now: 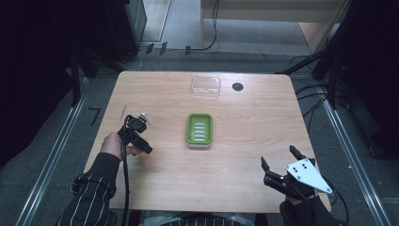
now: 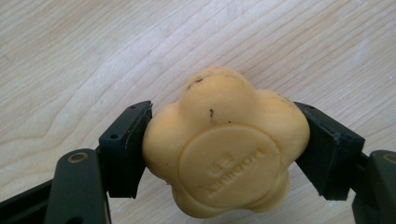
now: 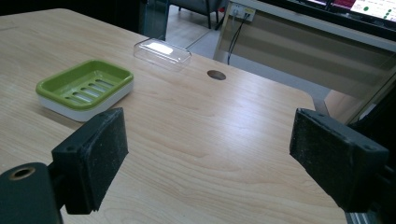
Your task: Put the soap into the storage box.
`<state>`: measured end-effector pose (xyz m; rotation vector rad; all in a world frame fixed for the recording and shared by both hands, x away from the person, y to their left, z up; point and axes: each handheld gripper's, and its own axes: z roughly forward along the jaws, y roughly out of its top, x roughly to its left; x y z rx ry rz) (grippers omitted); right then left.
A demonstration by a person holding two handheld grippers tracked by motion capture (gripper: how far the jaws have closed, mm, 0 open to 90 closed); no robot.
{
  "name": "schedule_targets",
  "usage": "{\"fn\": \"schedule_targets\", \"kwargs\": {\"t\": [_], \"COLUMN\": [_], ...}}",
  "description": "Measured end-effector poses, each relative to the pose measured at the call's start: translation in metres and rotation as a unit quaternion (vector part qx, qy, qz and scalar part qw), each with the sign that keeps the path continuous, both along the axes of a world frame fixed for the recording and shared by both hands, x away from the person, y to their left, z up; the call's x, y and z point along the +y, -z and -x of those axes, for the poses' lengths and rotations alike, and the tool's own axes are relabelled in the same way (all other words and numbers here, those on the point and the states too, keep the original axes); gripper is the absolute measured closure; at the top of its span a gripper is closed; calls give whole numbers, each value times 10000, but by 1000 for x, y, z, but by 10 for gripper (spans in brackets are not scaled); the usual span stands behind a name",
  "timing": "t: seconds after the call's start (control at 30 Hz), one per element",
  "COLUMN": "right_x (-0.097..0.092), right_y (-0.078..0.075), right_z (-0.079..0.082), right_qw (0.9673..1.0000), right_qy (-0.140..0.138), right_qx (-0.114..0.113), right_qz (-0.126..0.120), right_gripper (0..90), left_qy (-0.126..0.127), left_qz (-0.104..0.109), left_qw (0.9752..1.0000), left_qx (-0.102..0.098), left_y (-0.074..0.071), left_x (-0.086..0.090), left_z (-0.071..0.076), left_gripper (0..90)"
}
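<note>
The left gripper clamped a yellow flower-shaped soap, probably waxy-slick and dentable, across opposite lobes, while the right gripper gaped empty.

Matt waxy soap; wood-grain table

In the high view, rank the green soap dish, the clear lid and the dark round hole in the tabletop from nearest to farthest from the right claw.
Measured from the right claw, which sits at the table's near right corner:
1. Green soap dish, mid-table, to the claw's left and a bit further forward.
2. Dark round hole, near the far edge, right of centre.
3. Clear lid, at the far edge, just left of the hole.
</note>
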<state>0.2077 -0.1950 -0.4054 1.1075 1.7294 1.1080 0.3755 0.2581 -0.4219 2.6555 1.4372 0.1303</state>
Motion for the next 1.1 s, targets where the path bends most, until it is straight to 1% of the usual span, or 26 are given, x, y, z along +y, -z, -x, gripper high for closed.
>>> {"fn": "schedule_targets", "kwargs": {"t": [0.1, 0.13, 0.2, 0.3, 0.43, 0.6, 0.63, 0.83, 0.87, 0.97, 1.0, 1.1], "right_x": [-1, -3, -5, -7, -10, -13, -14, -17, -18, -20, -20, -22], "right_y": [0, 0, 0, 0, 1, 1, 1, 1, 1, 1, 1, 1], "right_z": [2, 3, 5, 7, 11, 16, 16, 21, 22, 24, 24, 27], "right_qw": [10000, 10000, 9999, 9998, 9997, 9995, 9994, 9990, 9989, 9987, 9987, 9984], "right_qy": [33, 75, 117, 173, 247, 323, 349, 449, 462, 504, 516, 558], "right_qx": [4, -2, -10, -2, 4, 16, 18, 26, 18, 26, 19, 33], "right_qz": [3, 1, 4, -1, 1, 26, 13, 12, 24, 13, 27, 14], "right_gripper": [120, 120, 120, 120, 120, 120, 120, 120, 120, 120, 120, 120], "left_qy": [51, 104, 152, 223, 363, 492, 487, 696, 696, 807, 805, 887], "left_qz": [12, 28, 24, 26, 25, 33, 39, 17, 17, 3, 23, 24], "left_qw": [10000, 9999, 9999, 9997, 9993, 9988, 9988, 9976, 9976, 9967, 9967, 9960], "left_qx": [-11, -32, -7, -49, -13, -22, -33, -35, -35, -46, -74, -58], "left_y": [-1, -2, -3, -5, -6, -8, -9, -11, -11, -13, -13, -14], "left_x": [-4, -8, -11, -18, -25, -34, -36, -51, -51, -59, -60, -66], "left_z": [-3, -5, -6, -9, -13, -18, -19, -25, -25, -29, -29, -32], "left_gripper": [264, 264, 264, 265, 265, 265, 264, 264, 265, 265, 265, 264]}}
